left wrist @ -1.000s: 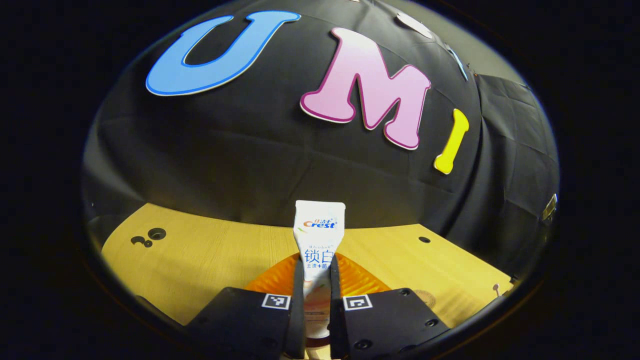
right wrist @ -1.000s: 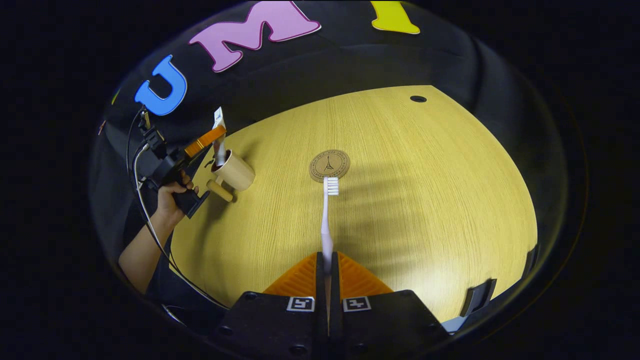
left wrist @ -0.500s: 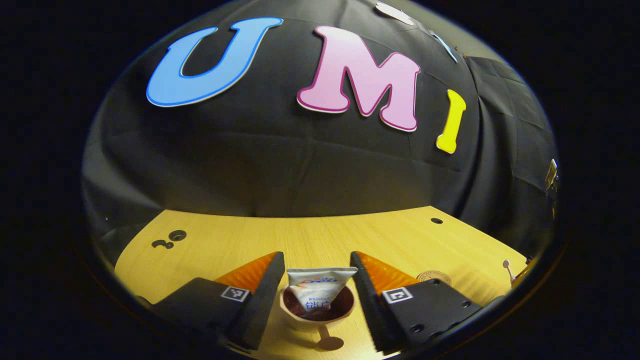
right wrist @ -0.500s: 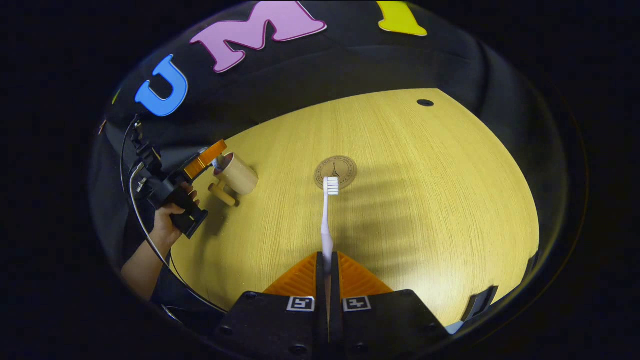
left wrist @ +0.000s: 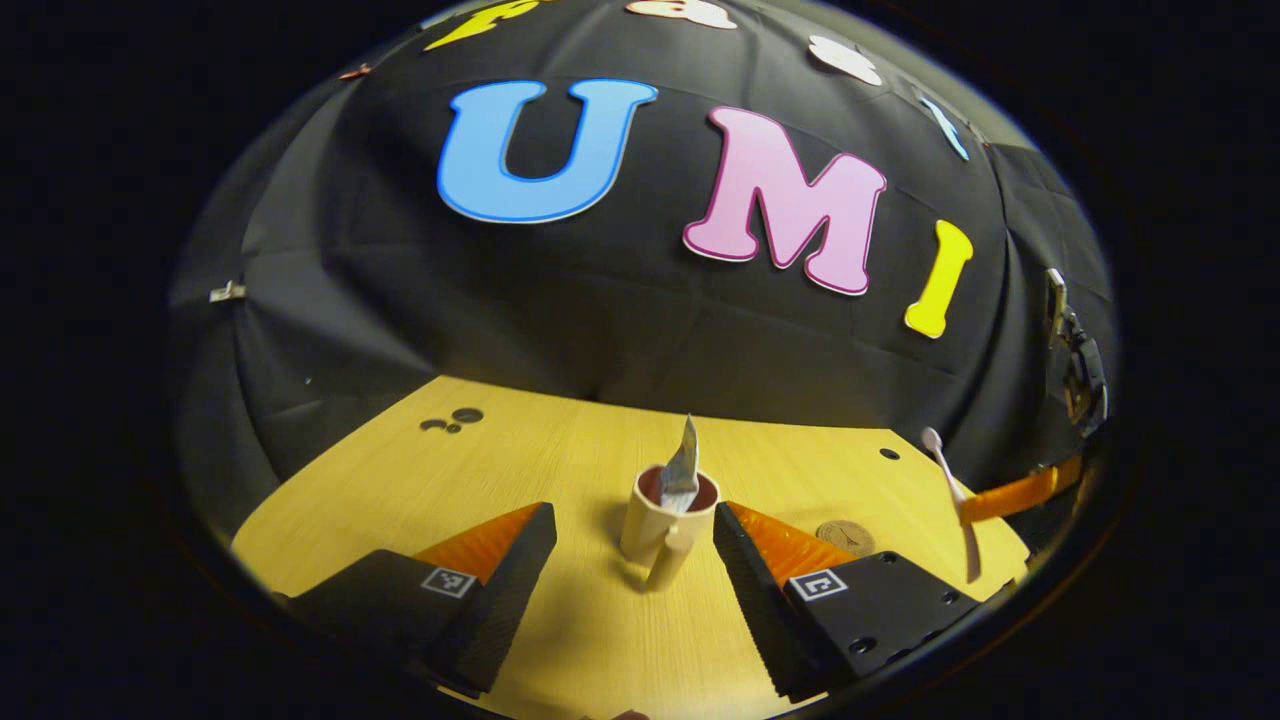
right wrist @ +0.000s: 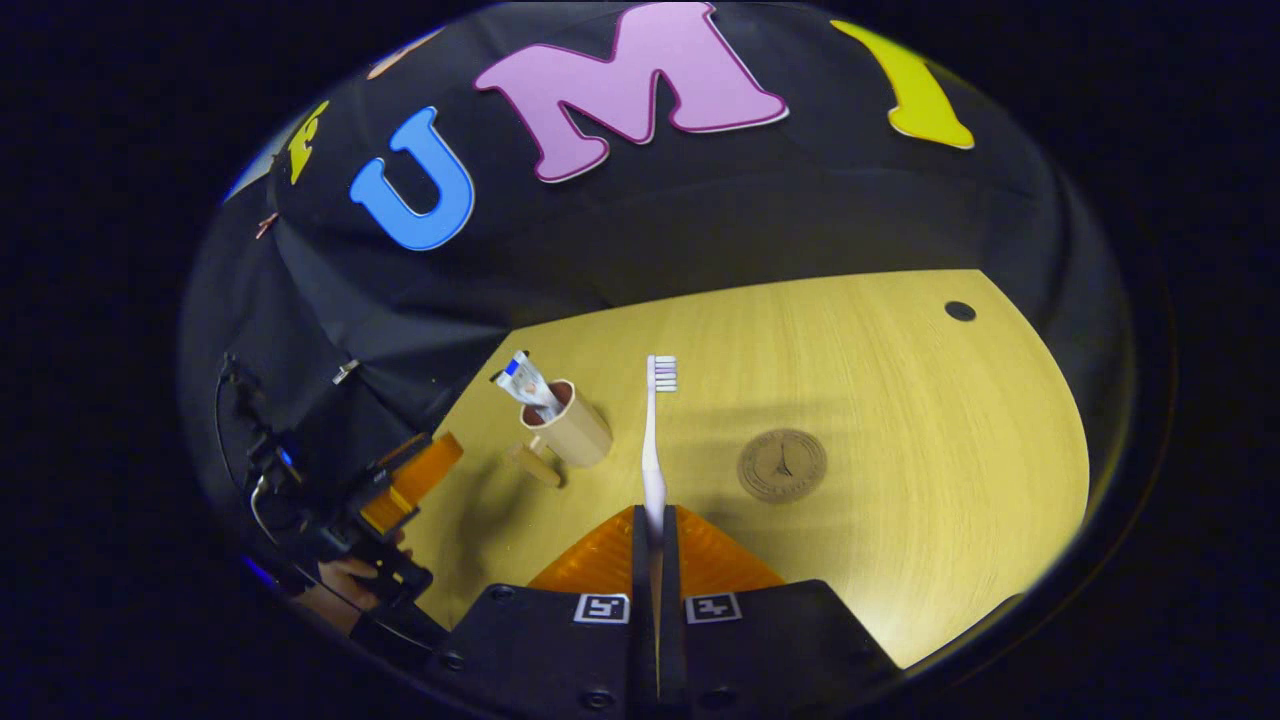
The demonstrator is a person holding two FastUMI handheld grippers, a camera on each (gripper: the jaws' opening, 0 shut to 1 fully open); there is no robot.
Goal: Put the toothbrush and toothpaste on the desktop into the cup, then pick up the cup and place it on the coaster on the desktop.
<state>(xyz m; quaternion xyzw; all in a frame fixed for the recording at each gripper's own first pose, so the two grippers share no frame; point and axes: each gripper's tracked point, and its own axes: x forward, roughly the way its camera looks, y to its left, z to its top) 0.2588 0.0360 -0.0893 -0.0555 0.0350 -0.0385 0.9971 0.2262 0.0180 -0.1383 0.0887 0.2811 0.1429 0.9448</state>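
Toothpaste (left wrist: 683,465) in cup (left wrist: 655,522); left gripper (left wrist: 628,590) spread wide.

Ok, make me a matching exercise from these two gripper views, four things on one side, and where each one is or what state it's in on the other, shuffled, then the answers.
Things:
1. toothpaste
2. toothbrush
3. coaster
4. left gripper

States:
A. lying bare on the desktop
B. open, with nothing between its fingers
C. standing in the cup
D. clamped in the right gripper, above the desktop

Pairs: 1-C, 2-D, 3-A, 4-B
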